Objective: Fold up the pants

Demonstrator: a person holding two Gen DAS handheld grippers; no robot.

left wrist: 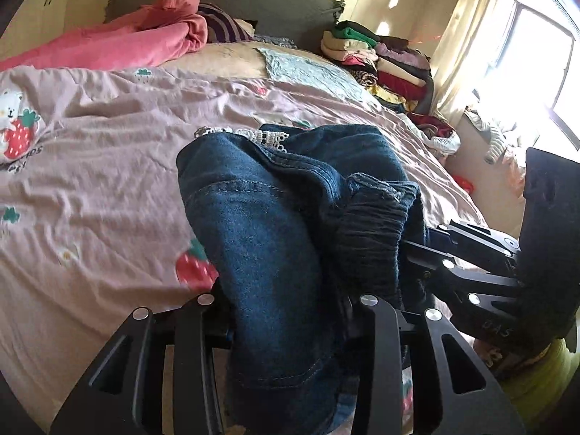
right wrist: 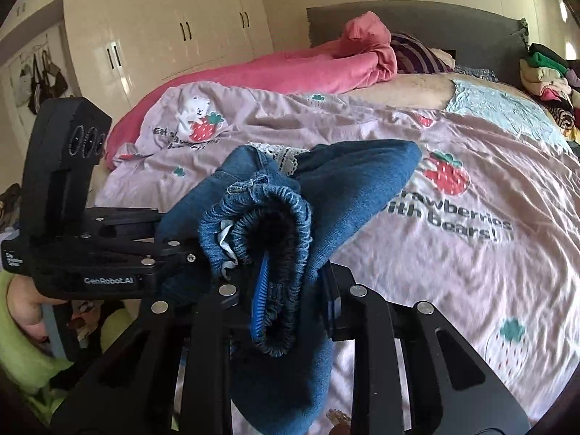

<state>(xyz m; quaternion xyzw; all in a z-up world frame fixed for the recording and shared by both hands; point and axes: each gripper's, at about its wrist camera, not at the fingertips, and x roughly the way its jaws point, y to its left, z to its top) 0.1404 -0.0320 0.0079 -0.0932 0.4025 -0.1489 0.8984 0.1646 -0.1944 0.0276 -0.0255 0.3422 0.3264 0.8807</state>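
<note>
Pants [left wrist: 253, 224]: lower part cut off by the bottom frame edge in both wrist views; leg ends unseen. Left gripper [left wrist: 290, 311]: fingertips buried in the pants' denim, pads not visible. Right gripper [right wrist: 286, 297]: fingertips likewise covered by the elastic waistband [right wrist: 275, 217]. Clothes pile [left wrist: 384, 61], beyond the pants toward the window [left wrist: 536, 72]: items too small and jumbled to tell apart. Window: glare-washed, nothing readable outside. Person's hand [right wrist: 29, 311], beside the pants: mostly hidden behind the left gripper's body.
</note>
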